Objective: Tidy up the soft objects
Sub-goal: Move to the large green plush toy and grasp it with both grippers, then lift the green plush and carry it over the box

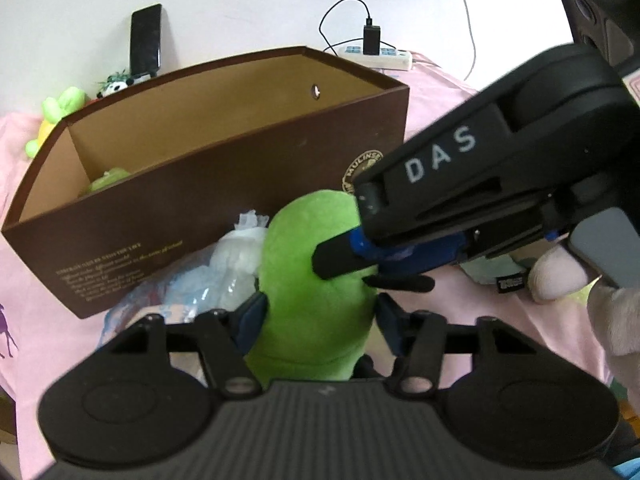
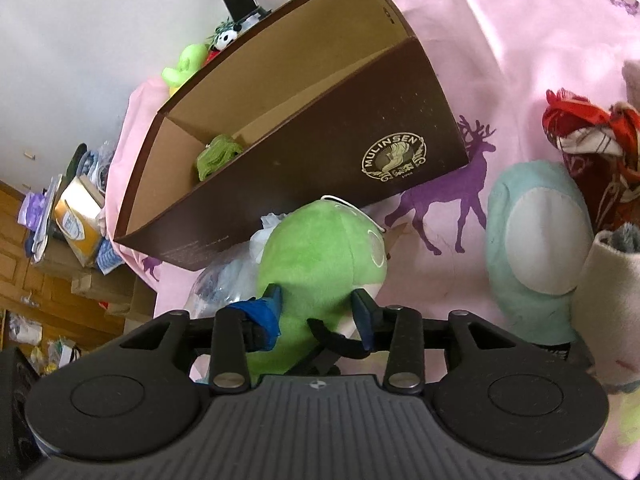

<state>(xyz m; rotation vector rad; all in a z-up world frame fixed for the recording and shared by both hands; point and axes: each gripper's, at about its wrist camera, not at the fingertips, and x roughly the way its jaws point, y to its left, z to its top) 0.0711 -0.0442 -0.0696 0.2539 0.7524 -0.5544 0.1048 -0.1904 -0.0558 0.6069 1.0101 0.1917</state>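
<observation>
Two tools flank one green plush toy: the left tool has its jaws around its lower body, squeezing lightly, while the right tool brackets it loosely, seemingly released. Soft and light, it will squash; grip the thick middle. Beyond lies the brown box, just behind the toy.

My right gripper has its jaws on either side of the green plush toy. Behind it stands the brown box, a teal plush to the right on the pink sheet.
</observation>
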